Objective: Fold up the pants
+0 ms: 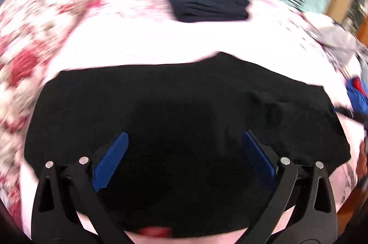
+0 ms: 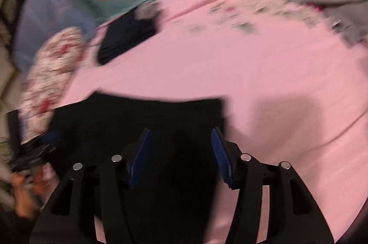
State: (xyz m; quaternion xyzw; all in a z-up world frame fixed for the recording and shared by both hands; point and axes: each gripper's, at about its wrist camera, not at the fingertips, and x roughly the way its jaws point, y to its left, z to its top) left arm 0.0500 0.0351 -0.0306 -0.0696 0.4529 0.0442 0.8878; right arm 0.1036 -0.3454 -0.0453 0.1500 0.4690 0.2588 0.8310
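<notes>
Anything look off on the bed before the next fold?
Nothing stands out. The black pants lie flat on the pink sheet, and the folded dark pile behind them sits neatly. Motion blur hides fine wrinkles.

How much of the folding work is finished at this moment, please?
Done: a dark folded stack lies at the far side of the pink sheet. In hand: black pants lie spread flat, and the left gripper and right gripper are both open over them, gripping nothing. Left: these pants look not fully folded, and mixed clothes wait at the right.
</notes>
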